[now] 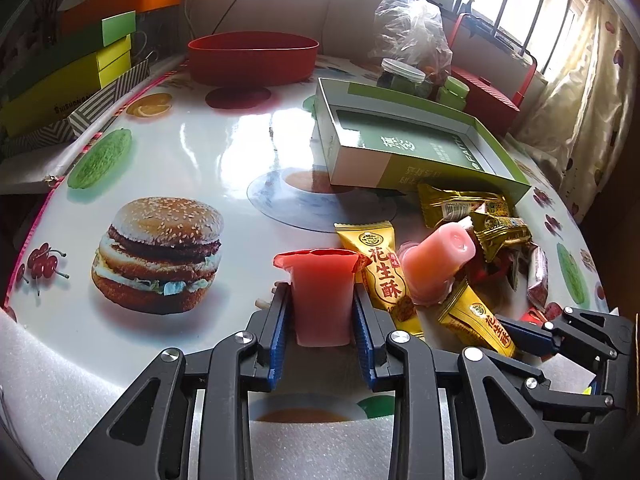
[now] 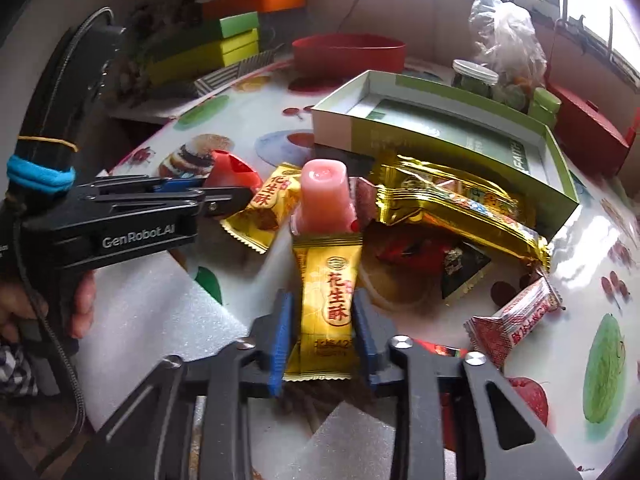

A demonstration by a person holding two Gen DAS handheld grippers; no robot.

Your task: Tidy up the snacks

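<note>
I have a snack in each gripper. My left gripper [image 1: 322, 312] is clamped narrow on a red jelly cup [image 1: 320, 296], its blue pads pressing the cup's sides just under the flared rim, which I judge keeps the soft cup from slipping down. The cup sits upright, near the front edge of the table [image 1: 200, 148], beside the printed burger.

My right gripper [image 2: 322, 322] has its fingers drawn in on a yellow peanut-crisp packet [image 2: 328, 300], pads against the long edges of the wrapper. The packet lies lengthwise along the fingers, its far end touching a pink jelly cup [image 2: 323, 196] that lies tilted in the pile. Gripping the flat packet by its sides looks like the only purchase, since it rests flat.

The rest of the snacks are heaped toward the right side of the table: another yellow packet [image 2: 266, 210], gold packets [image 2: 452, 196], and a red-and-white packet [image 2: 516, 320]. Just behind the heap an open green box [image 1: 408, 136] rests, and a red bowl [image 1: 254, 58] stands at the far edge. Either looks like a likely container; I cannot tell which takes what. Both are empty as far as I can see, so sorting seems at an early stage.
</note>
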